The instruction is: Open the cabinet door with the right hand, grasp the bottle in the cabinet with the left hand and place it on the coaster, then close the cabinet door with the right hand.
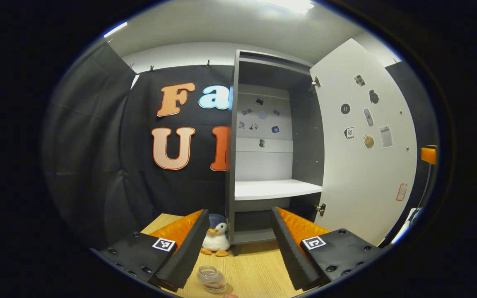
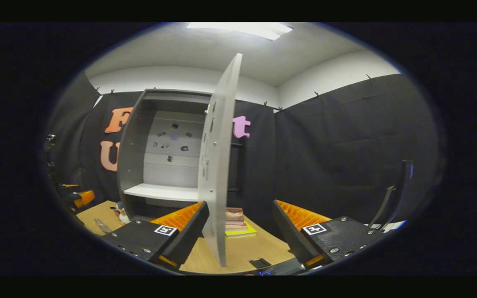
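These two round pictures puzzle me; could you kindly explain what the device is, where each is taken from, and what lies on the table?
Each picture comes from a camera riding on a hand-held two-finger gripper, looking along its fingers. In the left gripper view, the left gripper is open above a clear bottle standing on the wooden table, near a toy penguin. Behind stands a grey cabinet, its door swung open. In the right gripper view, the right gripper is open with the door's edge between its fingers; whether they touch it I cannot tell. Stacked books lie behind.
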